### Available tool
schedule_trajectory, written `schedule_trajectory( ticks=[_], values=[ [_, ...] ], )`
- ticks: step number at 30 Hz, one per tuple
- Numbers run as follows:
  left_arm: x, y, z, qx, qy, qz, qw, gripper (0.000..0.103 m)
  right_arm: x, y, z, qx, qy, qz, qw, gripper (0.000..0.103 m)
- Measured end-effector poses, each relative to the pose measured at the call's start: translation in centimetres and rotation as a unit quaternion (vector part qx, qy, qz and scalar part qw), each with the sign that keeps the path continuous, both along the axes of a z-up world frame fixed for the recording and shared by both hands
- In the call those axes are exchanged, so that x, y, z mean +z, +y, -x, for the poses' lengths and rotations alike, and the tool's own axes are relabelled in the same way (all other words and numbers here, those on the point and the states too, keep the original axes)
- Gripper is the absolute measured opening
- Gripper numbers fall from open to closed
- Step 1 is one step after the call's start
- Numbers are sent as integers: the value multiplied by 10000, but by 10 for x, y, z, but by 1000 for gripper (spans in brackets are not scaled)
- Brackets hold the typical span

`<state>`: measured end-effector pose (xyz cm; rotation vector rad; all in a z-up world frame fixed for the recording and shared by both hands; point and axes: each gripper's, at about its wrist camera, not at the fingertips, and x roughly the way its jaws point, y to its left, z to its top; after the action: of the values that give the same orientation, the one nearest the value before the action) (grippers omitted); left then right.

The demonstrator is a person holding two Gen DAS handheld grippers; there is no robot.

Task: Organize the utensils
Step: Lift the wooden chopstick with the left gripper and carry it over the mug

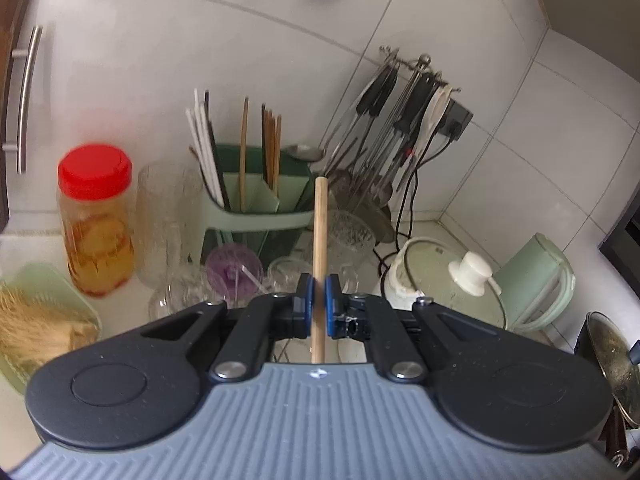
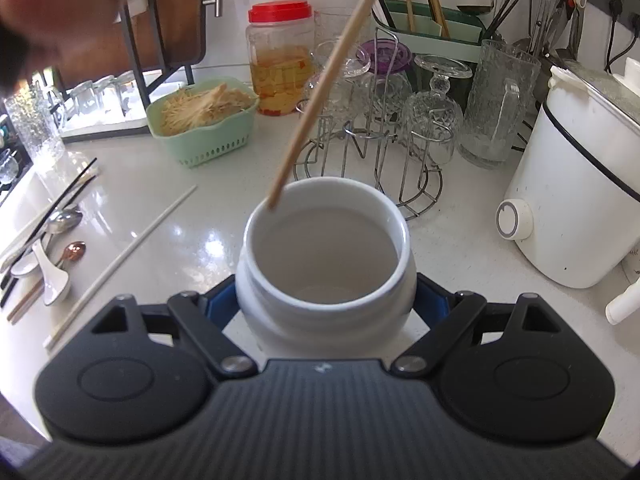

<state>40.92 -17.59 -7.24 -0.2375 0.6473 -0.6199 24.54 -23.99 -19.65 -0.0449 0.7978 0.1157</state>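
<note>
STEP: dropping one wooden chopstick [image 2: 332, 84] into white jar [image 2: 324, 216], tip at rim | CLAWS: left claw [image 1: 318, 300] clamped on chopstick; right claw [image 2: 326, 300] gripping jar on surface [image 2: 460, 240] | NEXT: needs tip eased inside rim, then release | COUNT: one white chopstick [image 2: 128, 260], three spoons [image 2: 56, 280] loose.

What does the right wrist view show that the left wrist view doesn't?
Only the right wrist view: the white jar clamped in the right gripper, and loose utensils on the counter.
Only the left wrist view: the left gripper shut on the wooden chopstick, and a glass lid.
Both: that chopstick, the red-lidded jar and the green holder.
</note>
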Motion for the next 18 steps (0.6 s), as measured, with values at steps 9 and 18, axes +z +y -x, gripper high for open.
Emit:
schedule_trajectory(
  ticks=[9, 18],
  values=[
    [-16, 10, 11, -36, -33, 33, 10000, 7, 0, 0, 0, -34, 13, -26, 10000, 91],
    [-10, 26, 27, -87, -34, 6, 10000, 7, 0, 0, 0, -50, -1, -33, 10000, 91]
  ],
)
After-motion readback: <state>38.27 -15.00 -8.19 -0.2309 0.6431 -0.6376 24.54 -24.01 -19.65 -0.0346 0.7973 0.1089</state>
